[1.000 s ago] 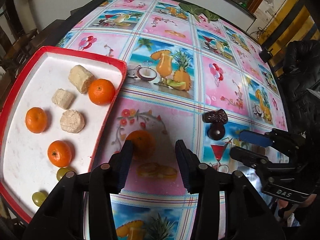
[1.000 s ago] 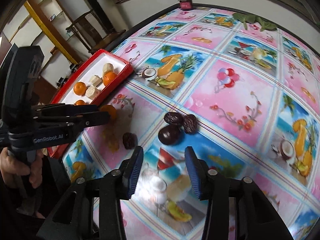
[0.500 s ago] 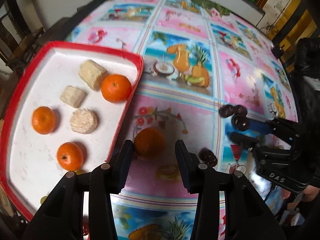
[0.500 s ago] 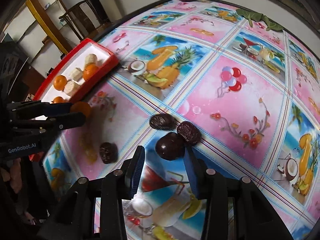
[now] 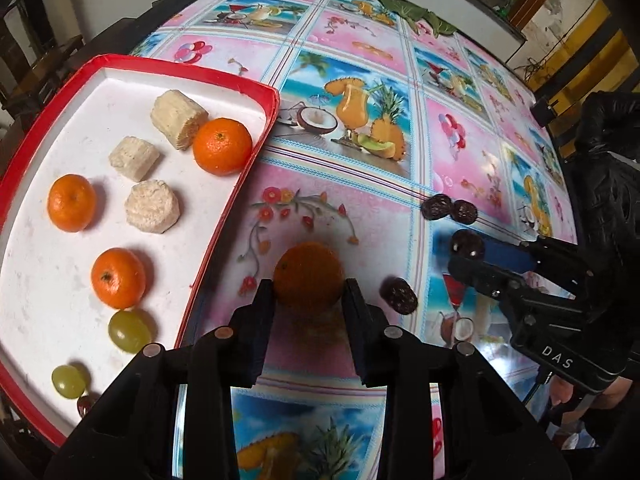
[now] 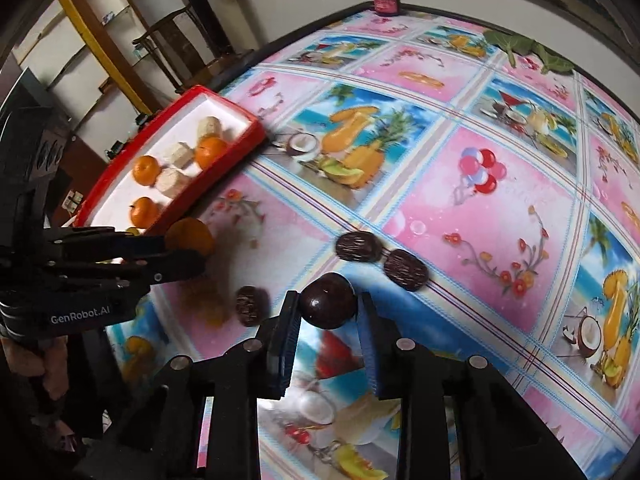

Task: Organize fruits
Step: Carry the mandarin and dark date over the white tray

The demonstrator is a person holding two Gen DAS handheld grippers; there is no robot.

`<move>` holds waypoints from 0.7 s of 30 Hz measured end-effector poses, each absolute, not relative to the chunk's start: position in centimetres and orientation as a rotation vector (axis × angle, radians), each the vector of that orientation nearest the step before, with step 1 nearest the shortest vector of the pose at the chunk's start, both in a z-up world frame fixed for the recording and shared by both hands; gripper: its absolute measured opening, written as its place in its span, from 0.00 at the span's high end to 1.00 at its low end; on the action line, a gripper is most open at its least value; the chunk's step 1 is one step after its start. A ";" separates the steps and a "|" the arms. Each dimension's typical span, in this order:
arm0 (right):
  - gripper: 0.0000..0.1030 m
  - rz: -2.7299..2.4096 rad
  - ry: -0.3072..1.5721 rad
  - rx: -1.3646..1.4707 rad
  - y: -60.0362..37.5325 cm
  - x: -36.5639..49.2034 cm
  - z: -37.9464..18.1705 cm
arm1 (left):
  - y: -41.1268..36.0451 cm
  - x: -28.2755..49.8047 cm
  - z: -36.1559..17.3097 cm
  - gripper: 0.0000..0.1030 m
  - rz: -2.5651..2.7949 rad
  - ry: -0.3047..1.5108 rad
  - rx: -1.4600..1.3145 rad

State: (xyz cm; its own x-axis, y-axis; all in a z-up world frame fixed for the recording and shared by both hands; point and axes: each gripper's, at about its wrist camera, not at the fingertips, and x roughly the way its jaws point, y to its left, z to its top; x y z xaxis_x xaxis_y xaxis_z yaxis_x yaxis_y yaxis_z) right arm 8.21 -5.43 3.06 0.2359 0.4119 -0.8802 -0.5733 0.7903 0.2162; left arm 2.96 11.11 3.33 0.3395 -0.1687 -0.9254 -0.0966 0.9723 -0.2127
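Left hand-held gripper (image 5: 308,300) brackets a round, dimpled mandarin (image 5: 308,274) on the desk's glossy printed oilcloth (image 5: 460,140), beside the red-rimmed tray (image 5: 240,184); contact unclear. Right hand-held gripper (image 6: 328,312) flanks a smooth dark plum (image 6: 328,306), narrow gaps showing. Wrinkled dates (image 6: 358,246) lie nearby.

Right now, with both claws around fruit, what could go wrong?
The orange sits only at the left gripper fingertips, so it might roll out forward when squeezed. The smooth round dark fruit between the right gripper fingers could likewise squirt away, perhaps nudging the wrinkled date beside it. The red tray rim is close; a low carry might clip it.
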 end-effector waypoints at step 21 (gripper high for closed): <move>0.73 0.814 1.075 -0.189 0.2 6.0 6.4 | 18.7 -1.5 6.9 0.69 0.086 1.131 -0.325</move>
